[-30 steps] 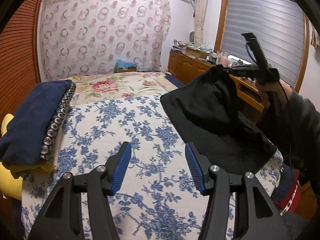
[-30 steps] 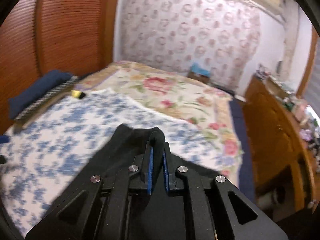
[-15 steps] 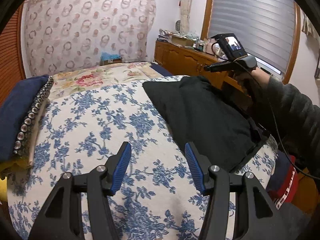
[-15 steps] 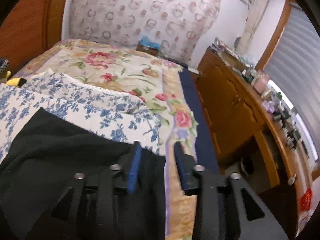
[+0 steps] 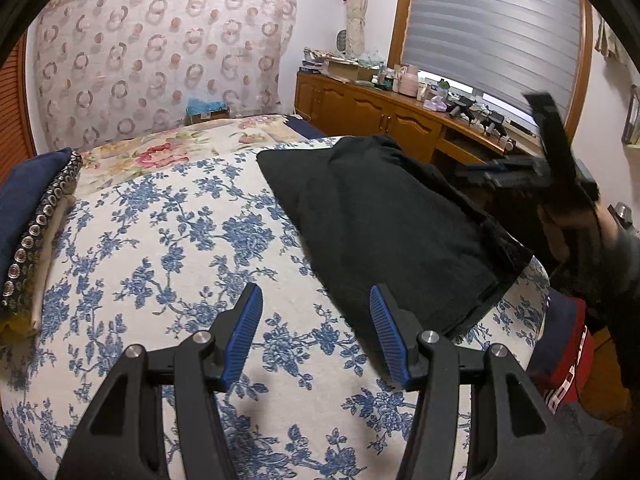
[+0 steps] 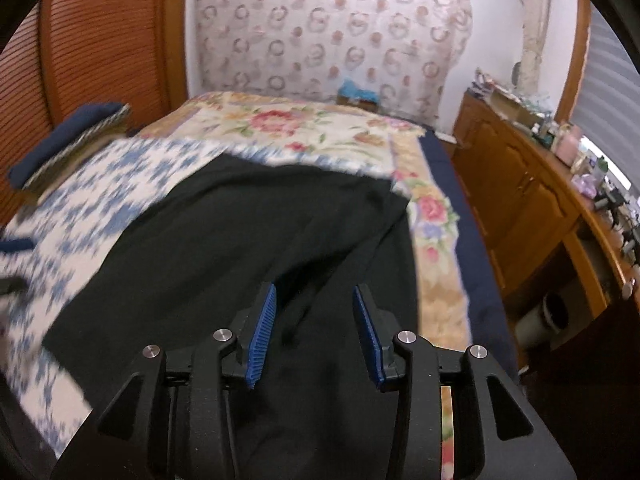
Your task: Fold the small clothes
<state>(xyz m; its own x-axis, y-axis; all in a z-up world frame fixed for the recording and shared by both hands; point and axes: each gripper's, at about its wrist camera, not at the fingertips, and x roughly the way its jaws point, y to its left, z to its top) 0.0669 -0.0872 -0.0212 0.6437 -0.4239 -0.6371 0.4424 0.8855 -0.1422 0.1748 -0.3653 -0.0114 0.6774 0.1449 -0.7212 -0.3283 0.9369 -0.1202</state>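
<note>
My right claw (image 6: pixel 314 334) apart, just opening, nothing clamped; left claw (image 5: pixel 316 330) apart, empty. Black garment (image 5: pixel 384 220) ahead on bed (image 5: pixel 168 248), flat, folds remaining.

Ahead of your left gripper (image 5: pixel 316 320) the blue-flowered bedspread (image 5: pixel 168 240) is lying bare and open, with free passage toward the far end of the bed. The black garment (image 5: pixel 384 216) is spreading across the right half up to the bed's right edge, and the stack of folded clothes (image 5: pixel 28 216) is sitting along the left edge, narrowing that side. On the right, the wooden cabinet (image 6: pixel 520 200) is standing close beside the bed, leaving your right gripper (image 6: pixel 314 320) only a narrow aisle there.
</note>
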